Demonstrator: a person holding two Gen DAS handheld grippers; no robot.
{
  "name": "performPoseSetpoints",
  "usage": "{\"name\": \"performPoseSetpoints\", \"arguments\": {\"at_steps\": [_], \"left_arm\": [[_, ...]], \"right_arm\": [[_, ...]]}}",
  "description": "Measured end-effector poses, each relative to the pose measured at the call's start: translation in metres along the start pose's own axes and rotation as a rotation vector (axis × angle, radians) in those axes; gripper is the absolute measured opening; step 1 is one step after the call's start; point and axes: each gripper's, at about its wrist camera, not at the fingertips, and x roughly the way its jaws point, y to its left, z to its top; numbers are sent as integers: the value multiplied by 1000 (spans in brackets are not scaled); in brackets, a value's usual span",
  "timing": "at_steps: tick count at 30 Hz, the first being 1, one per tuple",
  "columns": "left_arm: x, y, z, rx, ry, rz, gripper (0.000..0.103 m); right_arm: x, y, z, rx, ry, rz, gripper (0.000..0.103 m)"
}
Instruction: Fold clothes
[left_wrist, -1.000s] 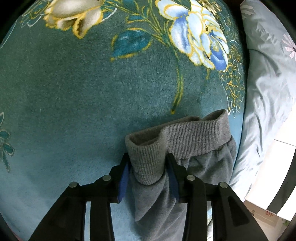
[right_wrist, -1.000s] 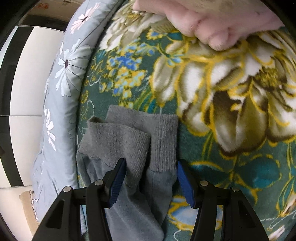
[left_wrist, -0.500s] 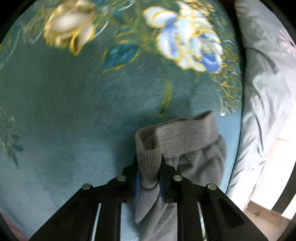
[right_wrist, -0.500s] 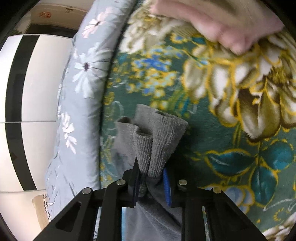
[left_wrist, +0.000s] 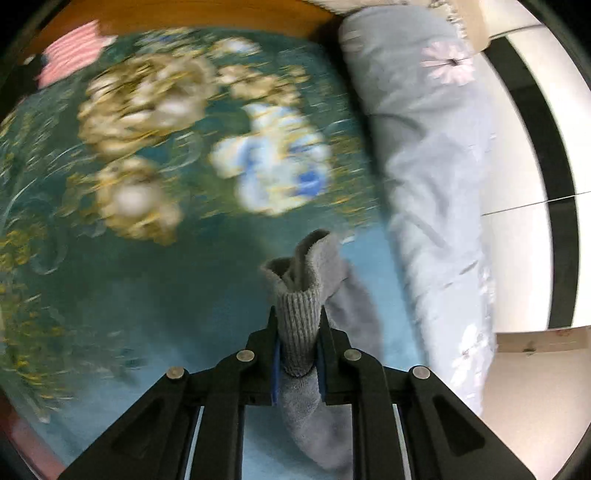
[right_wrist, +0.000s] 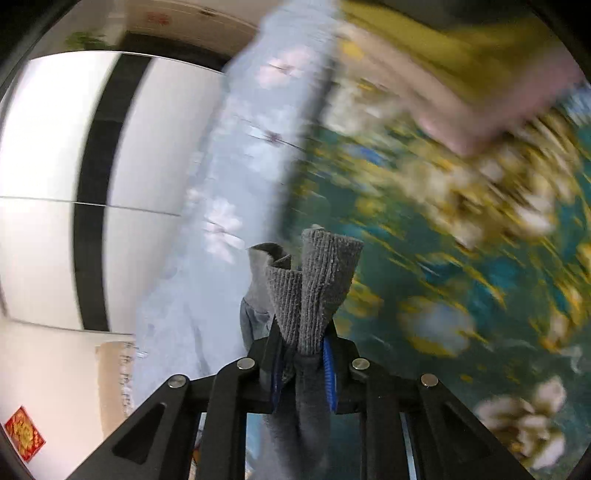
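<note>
Blanket under both grippers' grey garment — pillow beside; pink cloth beyond.

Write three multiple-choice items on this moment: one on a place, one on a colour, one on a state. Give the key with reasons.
1. In the left wrist view, the pale floral quilt lies where relative to the green floral blanket?
A. right
B. left
C. beneath

2. The ribbed cuff is
A. pink
B. grey
C. blue

3. The right gripper is
A. open, empty
B. shut on a ribbed cuff
C. out of view

Key: 1 A, the quilt fills the right side. 2 B, the knit is grey. 3 B, the blue pads pinch the bunched cuff.
</note>
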Motion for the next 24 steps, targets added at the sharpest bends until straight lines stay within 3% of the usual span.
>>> {"name": "performPoseSetpoints", "arguments": {"at_steps": [3,6,17,19,24], "left_arm": [[26,49,-11,-84,56,112,16],[42,78,-23,-124,94,185,16],[35,84,-23,-168,127,147,21],[31,82,-23,-171,145,169,28],[6,72,-37,-153,187,144,28]], "right_arm": [[22,-49,-17,59,63,-139,19],[32,-69,-25,71,72,-192,19],[21,-37,-30,0,61,-137,20],[20,-32,-31,-12,63,-141,20],[19,-35,-33,-11,65,-168,22]]}}
